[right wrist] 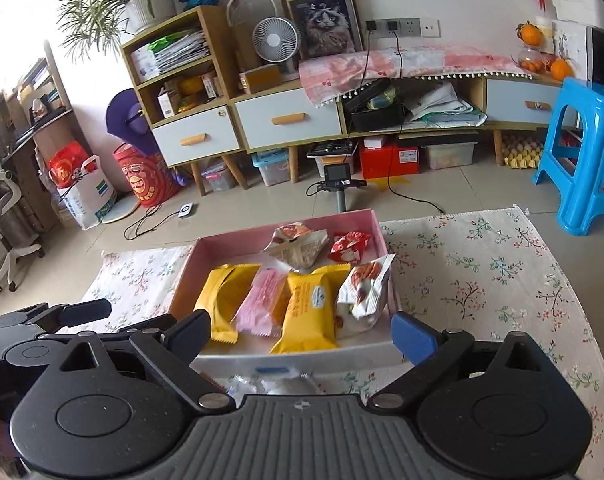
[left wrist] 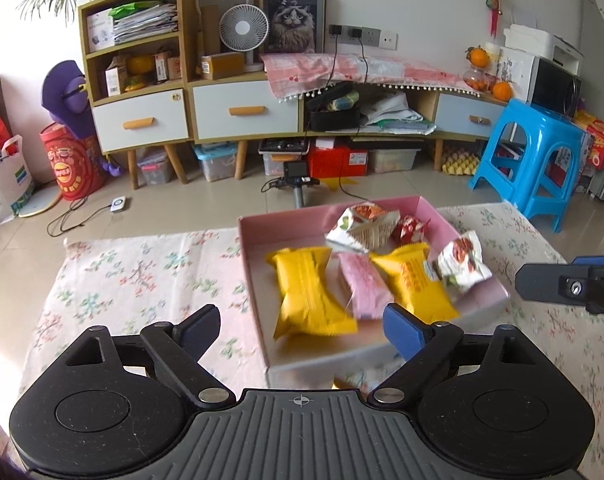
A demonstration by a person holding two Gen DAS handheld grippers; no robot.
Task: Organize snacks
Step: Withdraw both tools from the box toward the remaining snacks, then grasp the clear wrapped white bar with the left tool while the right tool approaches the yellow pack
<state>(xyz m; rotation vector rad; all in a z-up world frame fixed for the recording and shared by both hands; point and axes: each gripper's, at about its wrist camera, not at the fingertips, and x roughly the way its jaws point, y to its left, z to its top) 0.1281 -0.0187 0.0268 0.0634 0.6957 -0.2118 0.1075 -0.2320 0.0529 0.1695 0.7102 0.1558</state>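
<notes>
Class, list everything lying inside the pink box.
Inside the pink box: two yellow packets, one pink packet, two white printed packets, one small red packet. Anything beneath them is hidden.

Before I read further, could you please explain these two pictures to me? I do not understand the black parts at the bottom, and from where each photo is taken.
There is no robot here. A person carries a hand-held gripper in each hand, and each has a wide-angle camera looking forward along its two fingers. The black parts at the bottom are those tools.

One picture comes from the left hand-held gripper, the other from the right hand-held gripper. Both are open and hold nothing.

In front lies a pink box on a flowered tablecloth. Inside are two yellow snack packs, a pink pack, two white packs with red print and a small red pack. Behind are a cabinet and a blue stool.
</notes>
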